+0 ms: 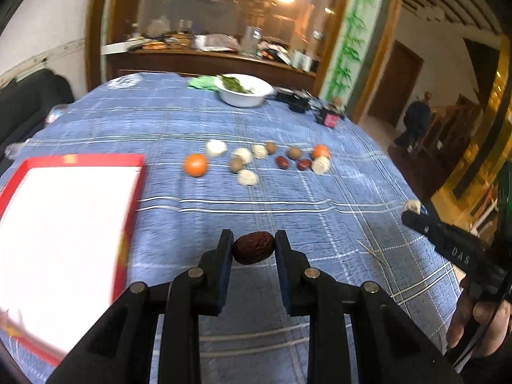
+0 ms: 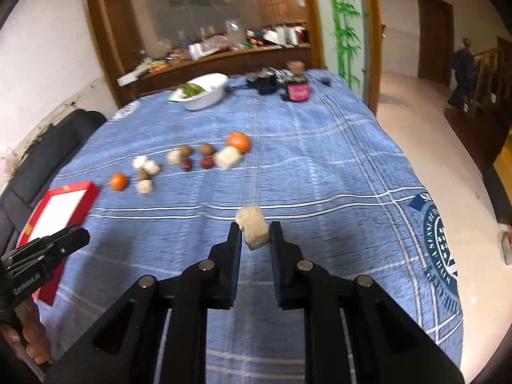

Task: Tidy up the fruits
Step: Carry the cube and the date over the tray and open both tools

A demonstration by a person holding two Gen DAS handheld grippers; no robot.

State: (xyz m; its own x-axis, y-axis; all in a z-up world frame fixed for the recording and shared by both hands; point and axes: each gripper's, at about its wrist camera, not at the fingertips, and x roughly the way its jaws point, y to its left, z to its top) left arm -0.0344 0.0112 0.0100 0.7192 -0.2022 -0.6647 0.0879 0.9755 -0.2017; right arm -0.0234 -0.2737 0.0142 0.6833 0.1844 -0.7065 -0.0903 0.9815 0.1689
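Start at the left: the red box [image 1: 68, 224] sits at the table's left edge, and the white floor you can see inside it is bare. Its near end is cut off and blurred, so you cannot confirm that nothing lies there. Judge the task as barely begun.

Your left gripper [image 1: 253, 248] is clamped narrowly on 1 dark red date [image 1: 254, 247], held clear of the blue cloth [image 1: 320, 211] just right of the box. The date's long axis runs crosswise, from pad to pad, its ends pointing left and right.

Further right, your right gripper [image 2: 255, 232] is pinched tight on 1 pale cake [image 2: 253, 226], a stubby cylinder. Its long axis lies roughly crosswise, tilted, with 1 flat end turned up and left.

Still to sort, in a row across mid-table:
- 2 oranges, the left one [image 1: 195, 165] nearest the box
- about 5 pale cakes
- 3 brown round fruits
- 2 dates [image 1: 281, 162]

The white bowl [image 1: 244, 91] at the far edge holds greens only.
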